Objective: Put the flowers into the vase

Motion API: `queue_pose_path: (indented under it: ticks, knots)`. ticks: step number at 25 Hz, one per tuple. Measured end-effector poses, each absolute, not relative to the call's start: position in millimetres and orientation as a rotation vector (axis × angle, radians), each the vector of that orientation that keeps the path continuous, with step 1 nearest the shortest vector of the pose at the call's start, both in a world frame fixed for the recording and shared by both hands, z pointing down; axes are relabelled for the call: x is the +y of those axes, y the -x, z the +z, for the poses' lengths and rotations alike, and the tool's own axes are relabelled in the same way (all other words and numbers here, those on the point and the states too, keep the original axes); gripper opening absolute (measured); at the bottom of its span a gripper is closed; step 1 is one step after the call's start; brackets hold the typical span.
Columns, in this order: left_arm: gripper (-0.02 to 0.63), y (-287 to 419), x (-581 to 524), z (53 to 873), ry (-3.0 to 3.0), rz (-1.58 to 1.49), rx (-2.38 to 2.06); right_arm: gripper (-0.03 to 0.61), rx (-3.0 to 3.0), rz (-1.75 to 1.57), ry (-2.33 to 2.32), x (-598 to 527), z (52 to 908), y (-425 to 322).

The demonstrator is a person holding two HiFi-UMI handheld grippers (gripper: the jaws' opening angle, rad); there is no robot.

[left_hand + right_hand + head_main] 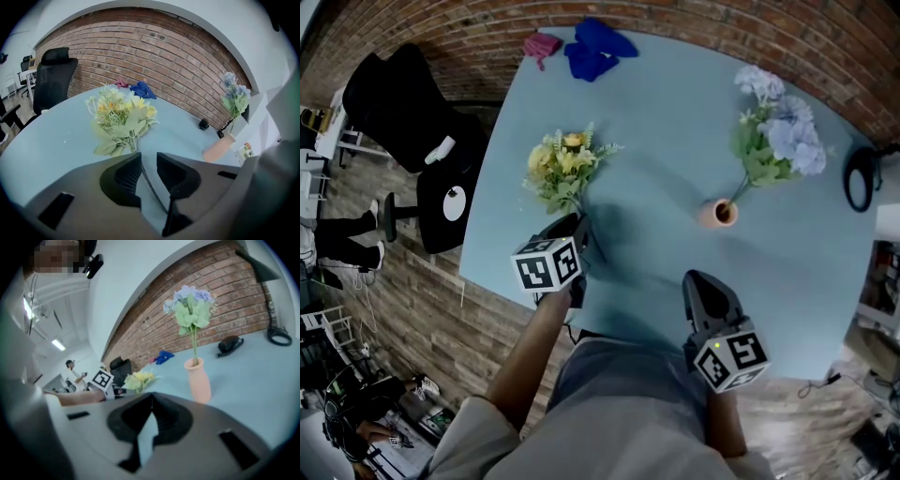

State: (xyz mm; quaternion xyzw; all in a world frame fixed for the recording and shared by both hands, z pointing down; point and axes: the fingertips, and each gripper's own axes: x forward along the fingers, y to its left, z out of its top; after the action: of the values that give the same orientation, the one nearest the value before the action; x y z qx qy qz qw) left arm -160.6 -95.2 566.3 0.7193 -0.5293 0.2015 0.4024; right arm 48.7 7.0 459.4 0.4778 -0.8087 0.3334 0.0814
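1 blue cloth point(598, 49), pink cloth point(541, 44) far edge; chair point(408, 108) L of bouquet point(563, 169).

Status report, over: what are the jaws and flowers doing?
Left gripper open, stem of yellow bouquet between its jaws. Right gripper shut, empty. Vase holds purple flowers. Nothing between bouquet and vase.

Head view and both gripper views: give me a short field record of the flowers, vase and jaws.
table: light blue
yellow bouquet: lying flat on the table, not in the vase
left gripper: jaws apart, bouquet stem running between them, not pinched
vase: pink, upright, holds the purple flowers
right gripper: jaws together, empty
far edge: blue cloth, pink cloth
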Motion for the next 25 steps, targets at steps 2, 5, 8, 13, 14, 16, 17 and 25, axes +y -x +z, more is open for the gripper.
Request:
queue_pose_path:
  ticks: [2,5,8,13,14,16,17,25]
  knots:
    - [0.11,162,-97,571,-1.796,0.503,-1.33,0.023,-2.414,1.0,-1.43,6,460,-50]
    - [0.112,163,-101,577,-1.774,0.491,-1.319,0.023,-2.412,1.004,-1.431,6,462,-50]
    - [0.114,165,-103,584,-1.757,0.501,-1.32,0.023,-2.414,1.002,-1.428,6,462,-50]
    - [0.118,168,-106,590,-1.727,0.518,-1.33,0.023,-2.423,0.947,-1.394,4,455,-42]
    - [0.118,167,-107,592,-1.723,0.522,-1.329,0.023,-2.431,0.937,-1.378,3,453,-38]
    - [0.118,167,-108,595,-1.71,0.524,-1.328,0.023,-2.453,0.916,-1.341,1,450,-27]
    - [0.118,168,-108,597,-1.704,0.523,-1.329,0.023,-2.464,0.902,-1.321,0,449,-22]
    - [0.118,168,-118,606,-1.682,0.514,-1.329,0.023,-2.525,0.786,-1.195,-15,441,15]
